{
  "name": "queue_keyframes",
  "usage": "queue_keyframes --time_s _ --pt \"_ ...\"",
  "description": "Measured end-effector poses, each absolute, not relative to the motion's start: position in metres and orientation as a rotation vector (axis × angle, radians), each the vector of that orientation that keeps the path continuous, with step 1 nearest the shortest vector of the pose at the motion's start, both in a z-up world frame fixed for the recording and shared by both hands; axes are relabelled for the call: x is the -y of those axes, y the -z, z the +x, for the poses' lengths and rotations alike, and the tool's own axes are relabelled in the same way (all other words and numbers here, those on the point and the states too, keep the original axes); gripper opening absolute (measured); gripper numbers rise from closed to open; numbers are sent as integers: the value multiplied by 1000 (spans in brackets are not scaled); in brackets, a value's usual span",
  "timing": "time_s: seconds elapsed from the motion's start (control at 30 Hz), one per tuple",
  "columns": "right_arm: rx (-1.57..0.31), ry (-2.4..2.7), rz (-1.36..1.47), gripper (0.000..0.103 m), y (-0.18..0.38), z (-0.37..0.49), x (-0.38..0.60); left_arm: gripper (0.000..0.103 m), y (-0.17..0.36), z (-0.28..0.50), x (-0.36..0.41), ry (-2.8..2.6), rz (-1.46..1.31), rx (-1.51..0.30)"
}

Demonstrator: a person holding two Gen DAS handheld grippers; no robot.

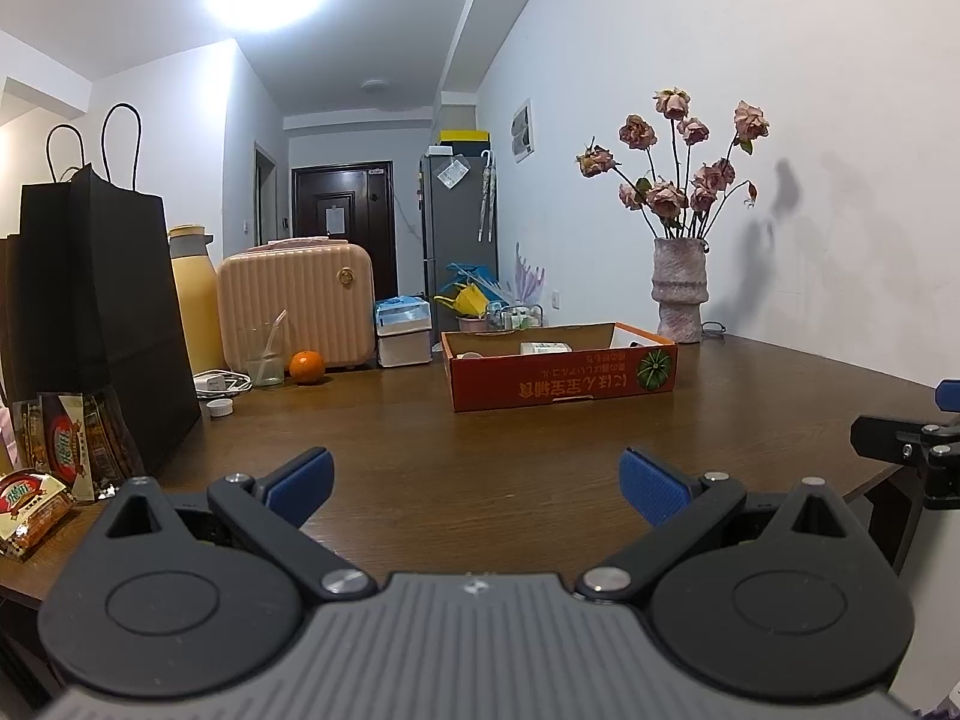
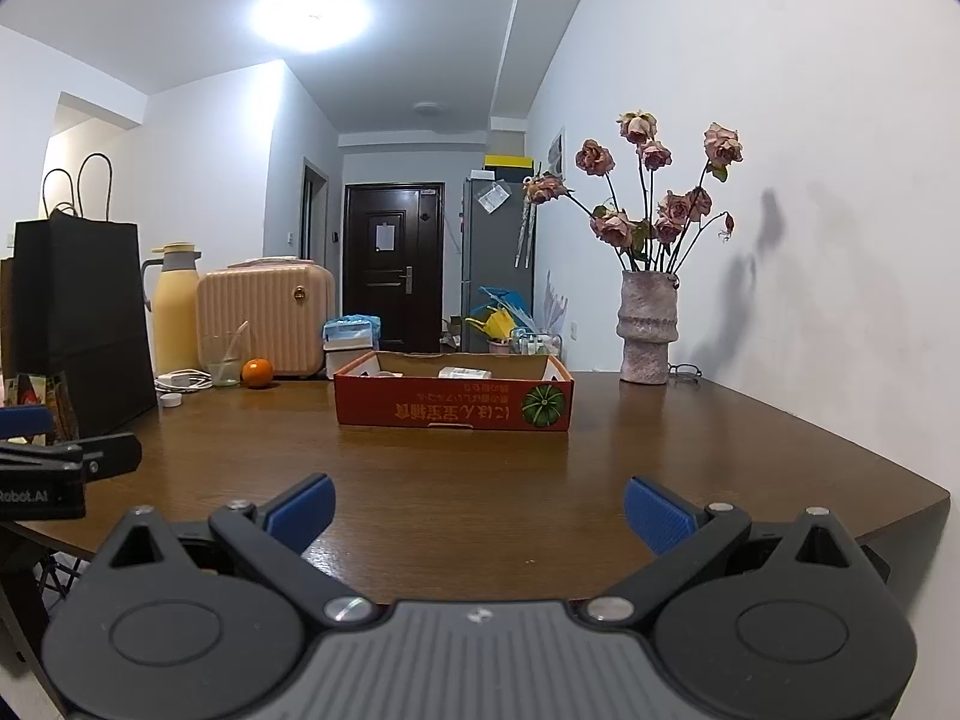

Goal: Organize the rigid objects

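While hovering over the table (image 1: 480, 432), left claw (image 1: 477, 483) spread wide, empty; right claw (image 2: 478, 510) likewise.

So there's a shallow red cardboard box (image 1: 564, 375) sitting flat mid-tabletop (image 1: 480, 468), open top, upside-down print facing us, a few small white items (image 1: 545, 347) inside.
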State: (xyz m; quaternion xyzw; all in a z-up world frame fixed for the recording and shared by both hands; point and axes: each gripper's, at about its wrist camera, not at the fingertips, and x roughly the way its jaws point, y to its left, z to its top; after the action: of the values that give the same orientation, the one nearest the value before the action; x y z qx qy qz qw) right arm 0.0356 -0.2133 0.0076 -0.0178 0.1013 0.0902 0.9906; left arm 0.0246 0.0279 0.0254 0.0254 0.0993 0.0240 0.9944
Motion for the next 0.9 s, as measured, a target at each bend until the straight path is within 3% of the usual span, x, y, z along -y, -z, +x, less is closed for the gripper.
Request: queue_keyframes --time_s 0.9 --pt "-218 -195 -14 103 -7 37 215 103 -25 25 -29 -47 57 -189"
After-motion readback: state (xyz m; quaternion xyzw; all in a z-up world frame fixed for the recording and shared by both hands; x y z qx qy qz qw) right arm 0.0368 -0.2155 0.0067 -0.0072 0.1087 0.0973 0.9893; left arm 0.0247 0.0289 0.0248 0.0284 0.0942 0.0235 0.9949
